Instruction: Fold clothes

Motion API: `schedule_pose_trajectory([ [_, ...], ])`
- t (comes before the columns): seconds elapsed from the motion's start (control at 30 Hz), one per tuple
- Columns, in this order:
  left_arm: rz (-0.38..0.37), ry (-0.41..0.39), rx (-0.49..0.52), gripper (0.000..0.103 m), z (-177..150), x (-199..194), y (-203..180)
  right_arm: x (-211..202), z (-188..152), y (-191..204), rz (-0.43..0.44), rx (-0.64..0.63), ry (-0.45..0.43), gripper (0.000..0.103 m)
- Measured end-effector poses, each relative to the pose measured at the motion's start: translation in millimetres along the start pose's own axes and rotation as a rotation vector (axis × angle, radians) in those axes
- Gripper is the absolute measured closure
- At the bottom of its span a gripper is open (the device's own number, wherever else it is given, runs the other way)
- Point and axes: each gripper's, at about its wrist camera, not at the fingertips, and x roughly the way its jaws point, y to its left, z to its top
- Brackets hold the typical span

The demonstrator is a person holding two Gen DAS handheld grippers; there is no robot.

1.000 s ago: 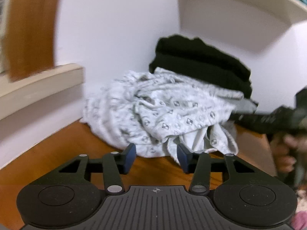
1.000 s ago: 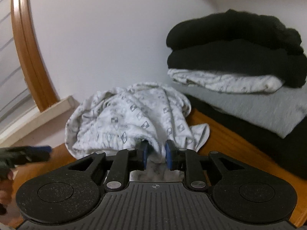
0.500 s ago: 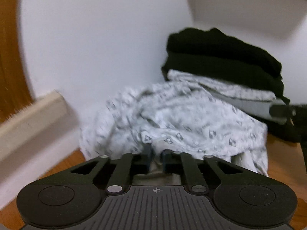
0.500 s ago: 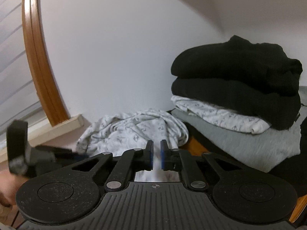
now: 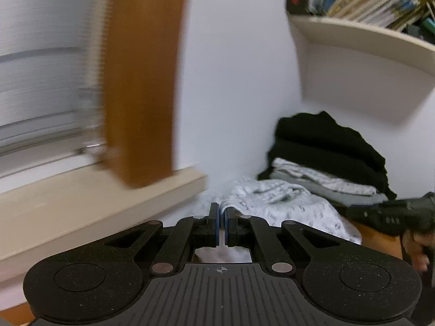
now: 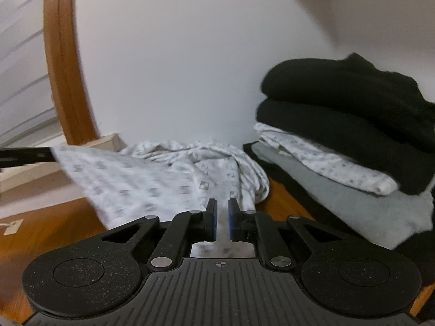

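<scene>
Black folded stack beside patterned garment

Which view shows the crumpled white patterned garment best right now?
The right wrist view: the crumpled white patterned garment spreads across the wooden table, stretched between both grippers. The left wrist view shows only a blurred part of it beyond the closed fingers.
</scene>
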Motion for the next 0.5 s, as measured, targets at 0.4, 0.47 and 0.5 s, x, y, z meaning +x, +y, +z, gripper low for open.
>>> schedule_pose_trajectory([
  [0.4,0.010,0.018,-0.073,0.100,-90,-105,99,51,22,114,0.112,-0.142,0.055,0.089],
  [0.47,-0.014,0.025,-0.100,0.099,-98,-105,107,64,28,142,0.144,-0.190,0.086,0.079],
  [0.5,-0.023,0.031,-0.105,0.100,-98,-104,109,71,30,159,0.166,-0.227,0.107,0.078],
])
